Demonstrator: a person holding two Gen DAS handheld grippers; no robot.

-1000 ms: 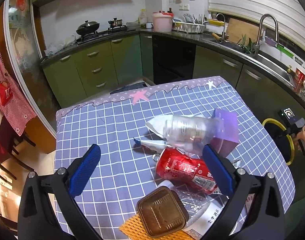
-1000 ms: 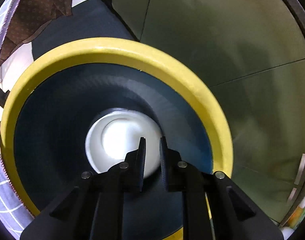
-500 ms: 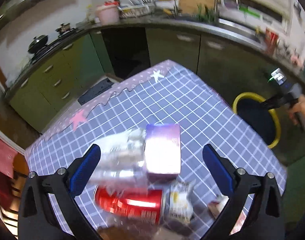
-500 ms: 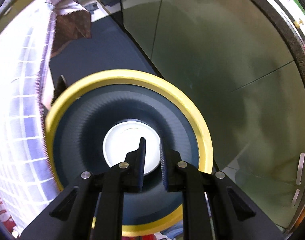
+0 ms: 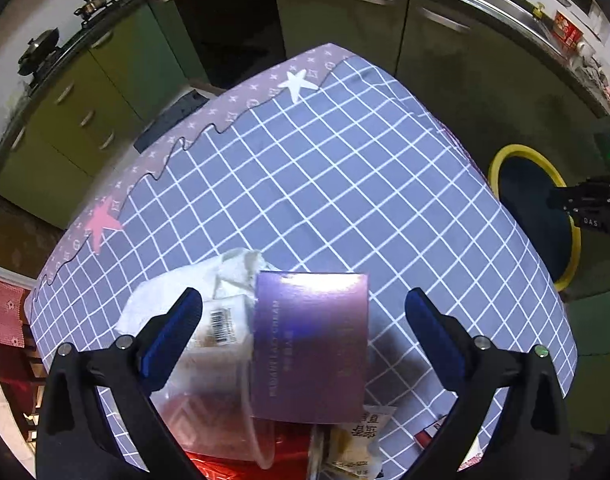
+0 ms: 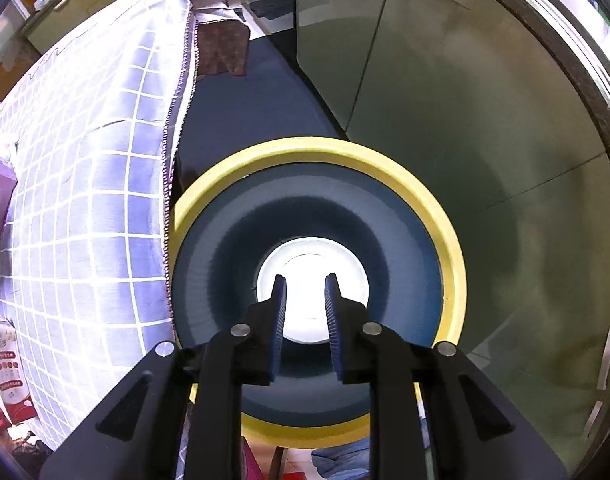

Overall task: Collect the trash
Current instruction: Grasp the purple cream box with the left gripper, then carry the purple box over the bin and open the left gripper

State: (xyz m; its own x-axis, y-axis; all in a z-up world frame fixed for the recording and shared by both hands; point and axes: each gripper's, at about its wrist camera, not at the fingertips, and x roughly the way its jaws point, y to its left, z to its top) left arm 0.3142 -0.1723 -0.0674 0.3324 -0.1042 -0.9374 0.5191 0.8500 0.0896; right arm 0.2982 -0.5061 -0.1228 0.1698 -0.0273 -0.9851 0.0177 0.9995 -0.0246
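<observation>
Right tongs [image 6: 305,284] above bin rim [image 6: 433,208] (clear)

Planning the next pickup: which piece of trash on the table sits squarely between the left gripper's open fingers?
The purple box. It lies centred between the left gripper fingers; the clear plastic cup and red can lie off toward its lower left.

We see strong fisheye bending in both views, with dark corners. Glare washes out the checked tablecloth [image 6: 85,184] in the right wrist view — nearly white. The purple box [image 5: 311,344] catches a soft sheen on its top edge. The cabinets [image 5: 445,60] sit dim — focus stays fairly sharp.
</observation>
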